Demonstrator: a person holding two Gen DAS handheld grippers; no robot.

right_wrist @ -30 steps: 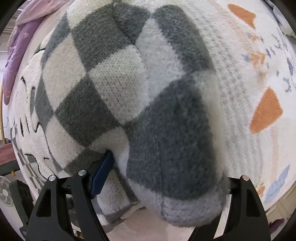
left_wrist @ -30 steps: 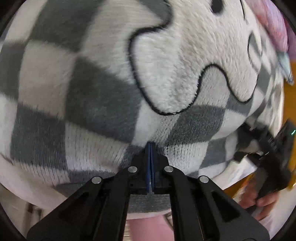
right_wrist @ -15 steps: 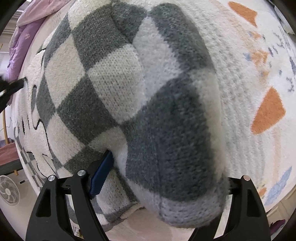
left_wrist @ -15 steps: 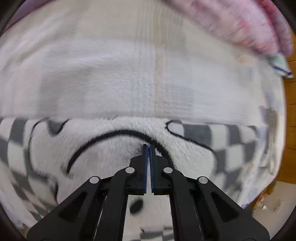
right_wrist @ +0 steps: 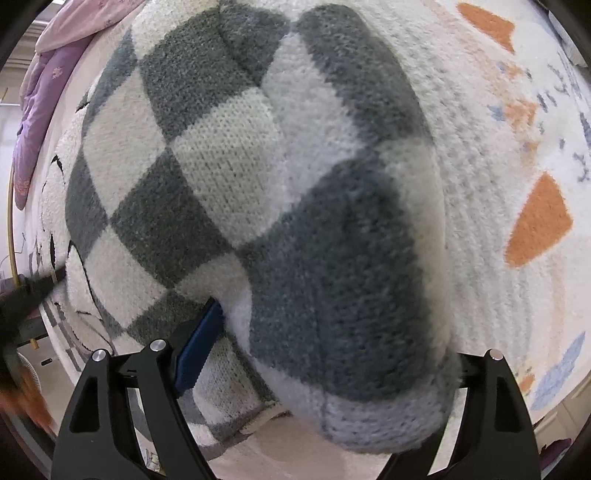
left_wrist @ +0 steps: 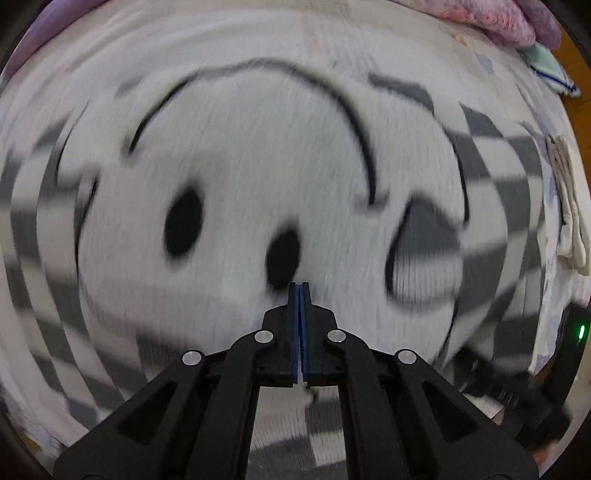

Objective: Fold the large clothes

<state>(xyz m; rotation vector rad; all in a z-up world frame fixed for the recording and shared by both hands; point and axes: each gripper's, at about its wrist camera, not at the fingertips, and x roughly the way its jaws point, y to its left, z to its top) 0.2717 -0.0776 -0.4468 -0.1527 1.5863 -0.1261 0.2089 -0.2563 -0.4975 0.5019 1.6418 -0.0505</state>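
Note:
A fluffy grey-and-white checkered sweater (left_wrist: 240, 177) with a black-outlined cartoon face lies spread on the bed. My left gripper (left_wrist: 300, 288) hovers over that face, pointing straight down, shut with nothing between its blue pads; the view is motion-blurred. A folded-over checkered part of the sweater (right_wrist: 258, 166) bulges between the fingers of my right gripper (right_wrist: 332, 332), whose jaws are opening. Its left blue pad (right_wrist: 199, 347) sits at the fabric's edge; the right fingertip is hidden behind the bulge.
The bed cover (right_wrist: 535, 221) is white with orange and blue shapes. A purple quilt (right_wrist: 40, 110) lies along the far side, and a pink blanket (left_wrist: 498, 18) is beside it. A pale cloth (left_wrist: 569, 206) lies at the sweater's right edge. Floor shows at lower left.
My left gripper, still shut, has swept from the sweater's checkered hem across to the cartoon face. The right gripper has stayed nearly in place with its jaws a little wider.

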